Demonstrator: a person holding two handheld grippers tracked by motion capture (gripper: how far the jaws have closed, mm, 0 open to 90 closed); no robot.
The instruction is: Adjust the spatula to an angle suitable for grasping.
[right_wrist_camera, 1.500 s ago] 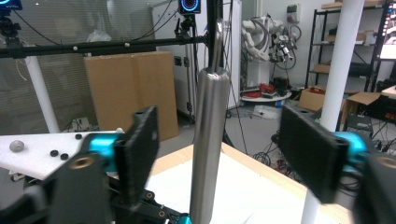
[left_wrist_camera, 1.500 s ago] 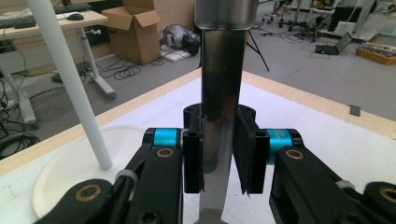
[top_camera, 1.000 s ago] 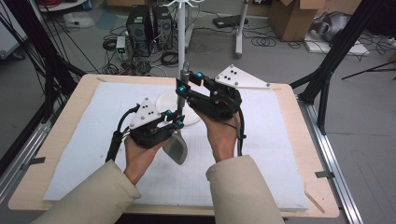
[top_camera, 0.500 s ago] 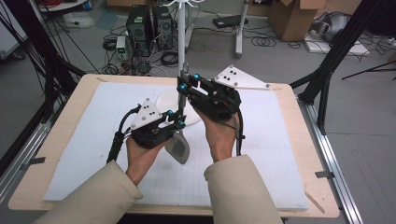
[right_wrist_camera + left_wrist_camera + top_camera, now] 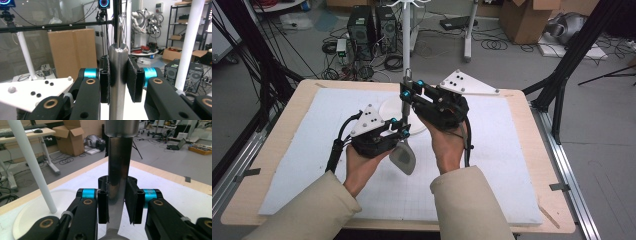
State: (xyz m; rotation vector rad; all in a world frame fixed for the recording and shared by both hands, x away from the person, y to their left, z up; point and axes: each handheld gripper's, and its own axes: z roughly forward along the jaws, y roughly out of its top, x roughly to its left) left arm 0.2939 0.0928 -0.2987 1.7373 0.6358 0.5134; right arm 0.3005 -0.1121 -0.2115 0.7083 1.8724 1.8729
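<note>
A metal spatula [image 5: 404, 131] is being held upright by 2 grippers at the centre of the high view.

The spatula's long axis is standing near vertical: its grey blade [image 5: 402, 158] is pointing down at the white mat [image 5: 492, 165], its handle rising toward the upper centre of the frame. The left gripper [image 5: 398, 128] is being kept closed on the flat shaft just above the blade, and in the left gripper view [image 5: 119, 206] the shaft is being pinched between both pads. The right gripper [image 5: 408, 94] is being kept closed on the round handle higher up, as also seen in the right gripper view [image 5: 119, 80]. The white stand base [image 5: 388, 109] is lying just behind. Compared with 1 second ago, the blade is being held slightly more upright.
</note>
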